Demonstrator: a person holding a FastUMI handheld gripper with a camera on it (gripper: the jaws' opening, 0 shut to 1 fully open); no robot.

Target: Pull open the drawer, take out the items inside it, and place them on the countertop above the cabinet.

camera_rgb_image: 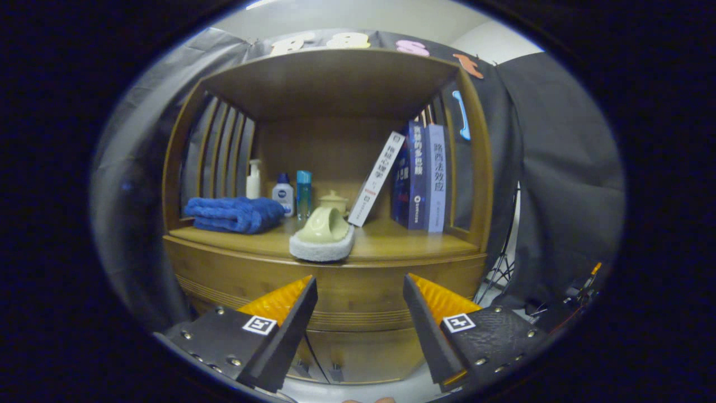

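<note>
A wooden cabinet stands ahead of me, its drawer front (358,294) closed and lying just beyond my fingers. My gripper (359,285) is open, with nothing between its fingers, a short way off the drawer. On the countertop (403,243) above the drawer, near its front edge, lies a pale green scrubber with a handle and a grey-white pad (323,235). The inside of the drawer is hidden.
On the countertop sit a folded blue towel (235,214), a white pump bottle (254,179), a small white bottle (283,194), a blue bottle (303,193), a lidded cream jar (334,200) and three books (417,176), one leaning. A shelf roof (335,78) overhangs them. A tripod (500,263) stands right.
</note>
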